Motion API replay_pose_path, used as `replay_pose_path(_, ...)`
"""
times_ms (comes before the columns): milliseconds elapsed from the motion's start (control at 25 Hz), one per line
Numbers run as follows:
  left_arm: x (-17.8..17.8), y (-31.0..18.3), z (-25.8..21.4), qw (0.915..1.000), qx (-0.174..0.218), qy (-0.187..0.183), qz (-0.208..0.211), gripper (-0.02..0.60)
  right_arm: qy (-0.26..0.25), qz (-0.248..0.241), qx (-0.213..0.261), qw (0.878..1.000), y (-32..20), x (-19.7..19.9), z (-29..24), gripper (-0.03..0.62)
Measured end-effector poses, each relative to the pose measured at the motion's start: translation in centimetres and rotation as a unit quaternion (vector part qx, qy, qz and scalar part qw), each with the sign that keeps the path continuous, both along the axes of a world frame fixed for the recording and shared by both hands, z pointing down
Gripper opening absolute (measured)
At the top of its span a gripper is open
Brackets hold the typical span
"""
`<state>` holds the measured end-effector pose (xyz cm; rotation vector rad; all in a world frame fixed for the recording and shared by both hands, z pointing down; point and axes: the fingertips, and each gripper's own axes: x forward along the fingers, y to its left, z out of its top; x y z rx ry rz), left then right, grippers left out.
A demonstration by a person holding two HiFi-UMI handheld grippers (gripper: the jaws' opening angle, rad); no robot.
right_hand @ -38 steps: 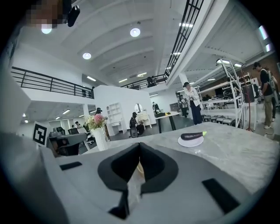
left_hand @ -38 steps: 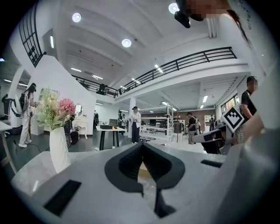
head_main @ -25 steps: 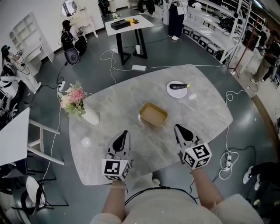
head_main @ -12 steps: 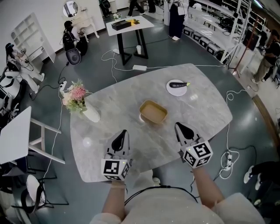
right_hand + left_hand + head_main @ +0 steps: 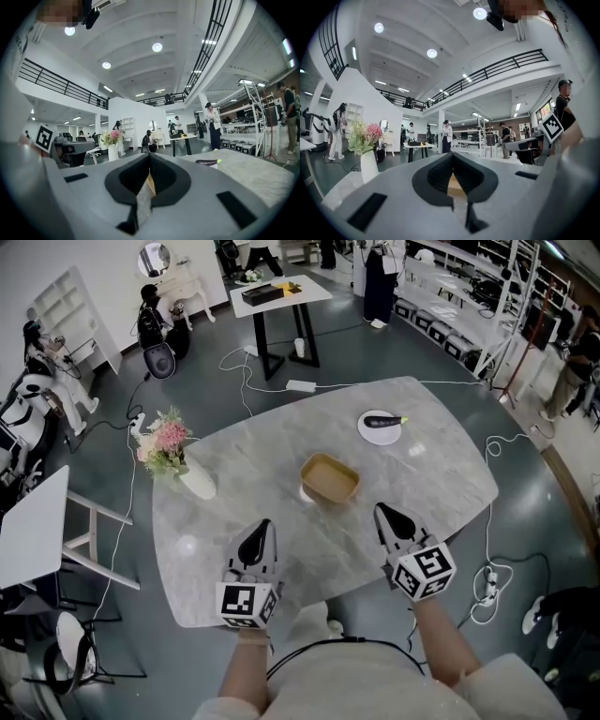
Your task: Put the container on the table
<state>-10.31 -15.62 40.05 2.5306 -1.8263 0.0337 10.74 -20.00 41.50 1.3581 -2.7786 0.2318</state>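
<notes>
The container (image 5: pixel 329 479), a shallow tan rectangular box, stands empty on the middle of the grey marble table (image 5: pixel 431 484). My left gripper (image 5: pixel 263 525) hovers over the table's near edge, short of the container and to its left, jaws shut on nothing. My right gripper (image 5: pixel 382 511) is level with it on the container's near right, also shut and empty. In the left gripper view, a tan sliver of the container (image 5: pixel 453 186) shows behind the shut left gripper (image 5: pixel 452 154). The right gripper view shows the same sliver of container (image 5: pixel 151 183) below the right gripper (image 5: pixel 150 156).
A white plate (image 5: pixel 380 427) with a dark eggplant lies at the table's far right. A white vase (image 5: pixel 195 482) of pink flowers stands at the left edge. Cables cross the floor around the table, and a small white table (image 5: pixel 279 292) stands beyond.
</notes>
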Motion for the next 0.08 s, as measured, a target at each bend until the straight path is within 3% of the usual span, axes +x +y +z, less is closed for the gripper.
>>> replay_pose_path(80, -0.20, 0.23, -0.02, 1.0000, 0.002, 0.000, 0.000, 0.003, 0.000, -0.001, 0.001, 1.000, 0.24, -0.23, -0.07, 0.006)
